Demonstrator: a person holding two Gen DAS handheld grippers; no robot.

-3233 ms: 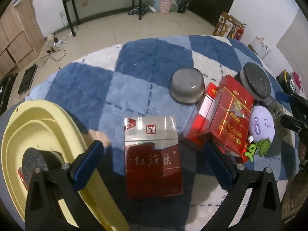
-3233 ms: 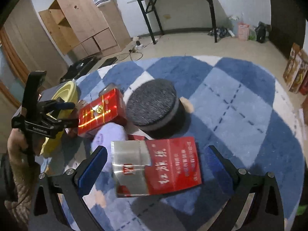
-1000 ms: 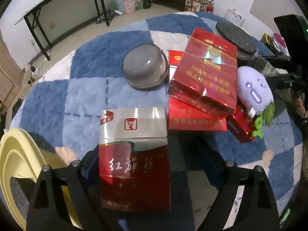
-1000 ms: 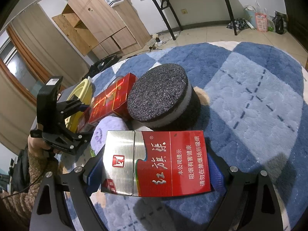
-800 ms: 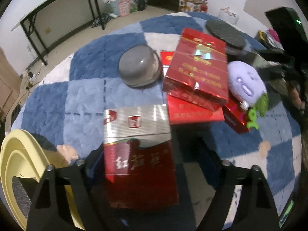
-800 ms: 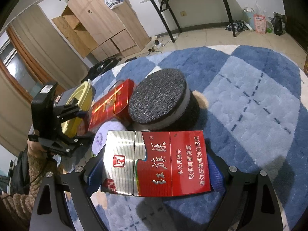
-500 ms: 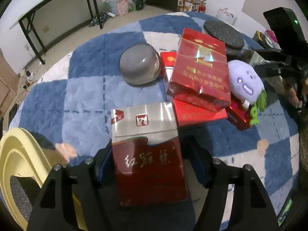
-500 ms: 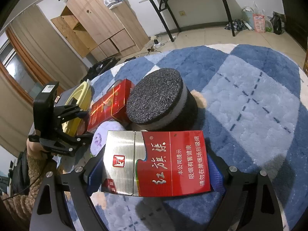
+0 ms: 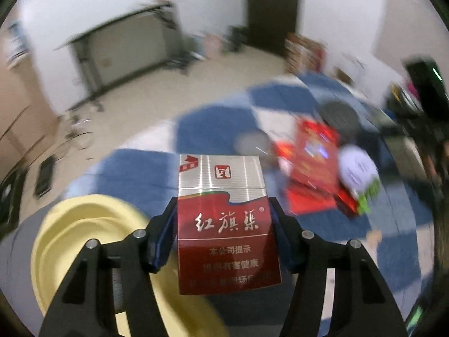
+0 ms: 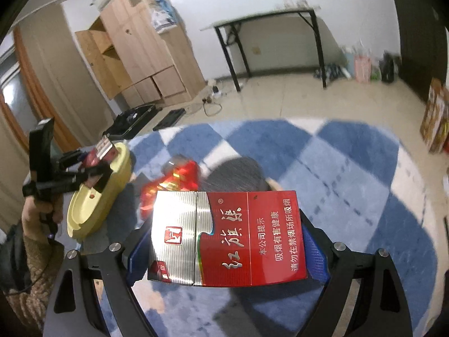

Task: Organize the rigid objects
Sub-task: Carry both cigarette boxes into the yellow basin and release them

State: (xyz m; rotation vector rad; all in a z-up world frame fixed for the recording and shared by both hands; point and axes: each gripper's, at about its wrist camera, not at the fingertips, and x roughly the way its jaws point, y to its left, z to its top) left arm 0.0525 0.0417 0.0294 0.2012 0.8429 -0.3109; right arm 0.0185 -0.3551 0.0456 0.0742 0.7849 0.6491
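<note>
Left gripper point(image 9: 224, 219) clamps a red-and-silver pack point(image 9: 224, 216) above the yellow tray point(image 9: 84, 230), right gripper point(image 10: 224, 247) clamps another pack point(image 10: 227, 238), red boxes point(image 9: 314, 165) beyond.

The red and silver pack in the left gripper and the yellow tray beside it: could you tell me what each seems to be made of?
The red and silver pack looks like glossy printed cardboard: flat faces, sharp edges, a ribbed metallic silver top catching light; any film wrap cannot be told. The yellow tray looks like moulded plastic: one even pale colour, smooth rounded stepped walls and a dull sheen.
</note>
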